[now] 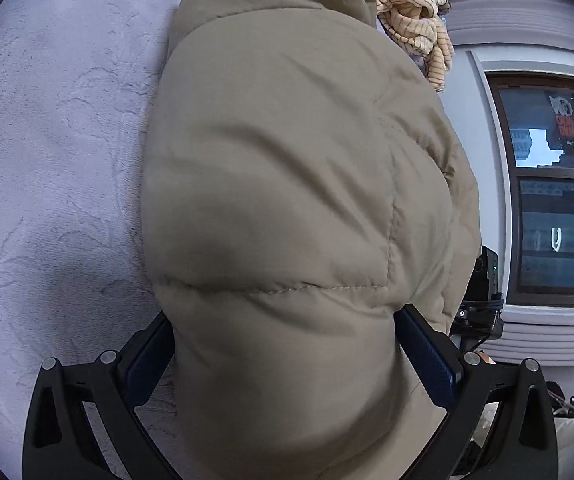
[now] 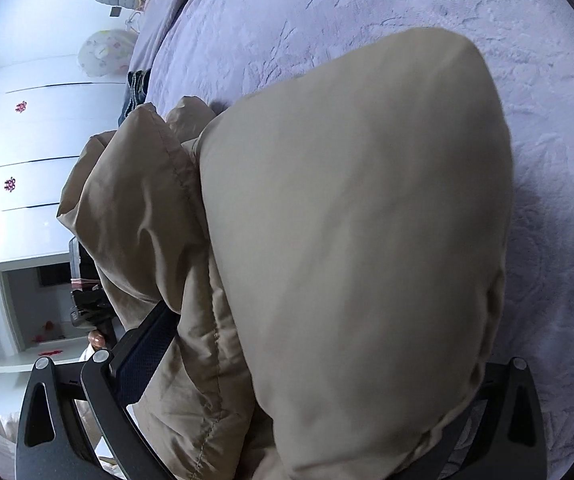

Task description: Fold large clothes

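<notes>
A puffy beige quilted jacket [image 1: 287, 208] fills the middle of the left wrist view, bulging up between the two fingers of my left gripper [image 1: 287, 344], which is shut on its padded fabric. In the right wrist view the same beige jacket [image 2: 347, 240] bulks over my right gripper [image 2: 307, 364], which is shut on a thick fold; only its left finger [image 2: 143, 344] shows, the right one is buried under cloth. The jacket hangs just above the lavender bed cover [image 1: 55, 160]. The other gripper's black body [image 1: 483, 292] shows past the jacket's right edge.
A yellow striped garment [image 1: 411, 4] lies crumpled at the far end of the bed. A dark window [image 1: 559, 200] sits to the right. The right wrist view has the lavender bed cover [image 2: 367, 8], white wardrobe doors [image 2: 27, 160] on the left and folded dark clothes [image 2: 135, 92] at the bed's edge.
</notes>
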Motion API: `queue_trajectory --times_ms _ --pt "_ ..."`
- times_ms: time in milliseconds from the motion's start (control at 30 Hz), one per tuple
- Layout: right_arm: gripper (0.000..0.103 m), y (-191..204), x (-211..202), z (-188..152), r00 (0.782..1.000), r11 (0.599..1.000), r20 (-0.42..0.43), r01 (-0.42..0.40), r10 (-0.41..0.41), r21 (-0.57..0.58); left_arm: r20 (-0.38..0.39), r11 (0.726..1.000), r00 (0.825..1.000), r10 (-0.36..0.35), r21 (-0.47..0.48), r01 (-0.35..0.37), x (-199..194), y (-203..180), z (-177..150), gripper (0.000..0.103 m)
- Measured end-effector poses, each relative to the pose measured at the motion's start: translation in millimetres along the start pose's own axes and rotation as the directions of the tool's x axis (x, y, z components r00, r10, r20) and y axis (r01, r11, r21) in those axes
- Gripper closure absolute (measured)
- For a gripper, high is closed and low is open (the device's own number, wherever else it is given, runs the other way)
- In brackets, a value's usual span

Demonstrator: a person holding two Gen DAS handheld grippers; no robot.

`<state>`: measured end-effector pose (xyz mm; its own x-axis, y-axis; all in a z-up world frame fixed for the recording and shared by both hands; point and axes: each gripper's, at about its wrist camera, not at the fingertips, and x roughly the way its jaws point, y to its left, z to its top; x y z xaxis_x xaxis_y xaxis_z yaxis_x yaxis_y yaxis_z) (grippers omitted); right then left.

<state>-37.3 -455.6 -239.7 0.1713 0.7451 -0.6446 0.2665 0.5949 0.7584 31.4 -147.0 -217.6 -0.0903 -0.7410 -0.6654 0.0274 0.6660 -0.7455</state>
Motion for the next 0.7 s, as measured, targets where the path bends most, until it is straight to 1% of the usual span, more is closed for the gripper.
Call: queue_trajectory --times_ms 33,133,200,267,300,367,433,467,533,633,700 --pt "0.000 2 4 1 1.000 1.000 -0.002 -0.002 0.002 0.004 0.002 1.000 1.000 0.009 0.004 -0.009 1 -2 -1 0.000" --pt "0.000 2 7 4 1.000 1.000 -0.009 0.003 -0.003 0.017 0.013 0.997 0.997 0.078 0.026 -0.078 5 -15 -4 0.000" --pt "0.000 5 9 3 1.000 1.000 -0.012 0.010 -0.010 0.024 0.028 0.988 0.989 0.142 0.054 -0.143 5 -26 -8 0.000" --pt "0.000 6 11 5 1.000 0.999 -0.014 0.018 -0.017 0.036 0.054 0.974 0.977 0.206 0.085 -0.210 8 -42 -11 0.000" --pt "0.001 7 12 5 1.000 0.999 -0.013 0.019 -0.018 0.044 0.066 0.967 0.972 0.227 0.099 -0.233 9 -48 -13 0.004" --pt "0.006 7 12 5 1.000 0.998 -0.011 0.026 -0.025 0.056 0.095 0.953 0.959 0.265 0.124 -0.276 8 -61 -16 0.010" --pt "0.027 8 9 3 1.000 0.998 -0.003 0.015 -0.015 0.062 0.124 0.938 0.947 0.295 0.149 -0.312 6 -71 -20 0.019" --pt "0.031 9 7 2 1.000 0.998 0.004 0.005 -0.006 0.061 0.141 0.931 0.942 0.306 0.164 -0.327 4 -77 -22 0.021" --pt "0.046 14 2 1 1.000 0.999 0.017 -0.015 0.014 0.047 0.165 0.919 0.934 0.318 0.190 -0.346 1 -90 -27 0.027" --pt "0.052 24 -3 0 0.999 0.999 0.028 -0.034 0.034 0.027 0.191 0.905 0.924 0.332 0.211 -0.369 -4 -107 -26 0.029" --pt "0.053 32 -5 1 0.998 0.999 0.033 -0.045 0.045 0.015 0.210 0.902 0.921 0.329 0.218 -0.372 -10 -114 -25 0.029"
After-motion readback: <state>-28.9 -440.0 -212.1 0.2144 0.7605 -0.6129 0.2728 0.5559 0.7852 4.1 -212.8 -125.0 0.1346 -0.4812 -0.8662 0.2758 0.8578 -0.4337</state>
